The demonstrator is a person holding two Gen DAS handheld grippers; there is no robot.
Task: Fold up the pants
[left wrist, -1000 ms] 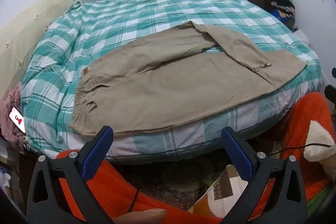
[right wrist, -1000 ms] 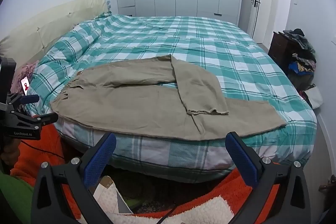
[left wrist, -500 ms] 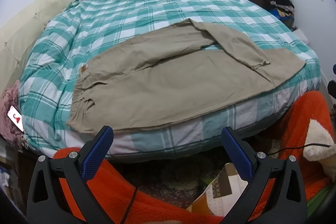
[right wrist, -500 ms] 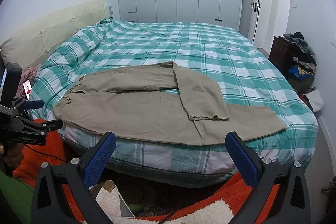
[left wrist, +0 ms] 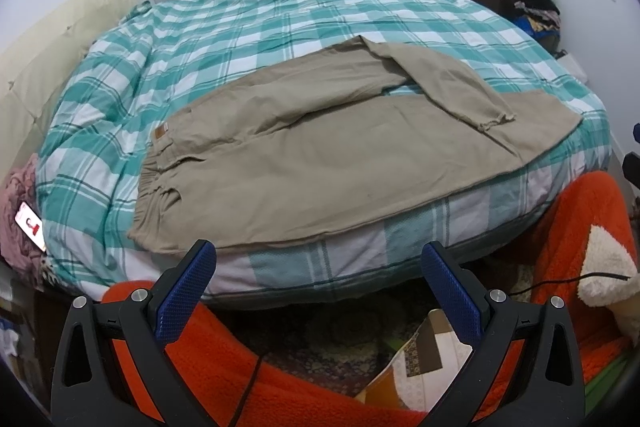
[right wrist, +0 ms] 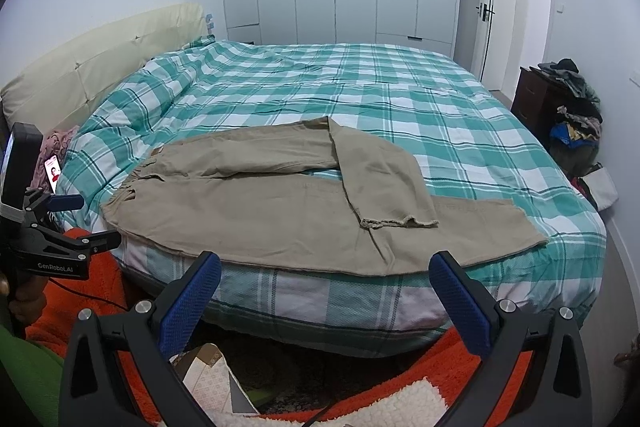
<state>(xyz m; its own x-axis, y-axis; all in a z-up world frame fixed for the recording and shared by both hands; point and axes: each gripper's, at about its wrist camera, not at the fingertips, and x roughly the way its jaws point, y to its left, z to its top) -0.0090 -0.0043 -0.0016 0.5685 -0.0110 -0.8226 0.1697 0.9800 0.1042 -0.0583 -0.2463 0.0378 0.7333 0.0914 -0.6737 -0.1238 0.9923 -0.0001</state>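
Nearest, the left gripper and right gripper hang spread wide, holding nothing, both short of the bed edge. At 12 o'clock beyond them, the khaki cotton pants lie flat along the near edge of the teal-and-white checked duvet, waistband at 9 o'clock, one leg doubled back across the other. The fabric looks soft, limp and light, so it will likely drape; best pinched at the frayed hem and the waistband.
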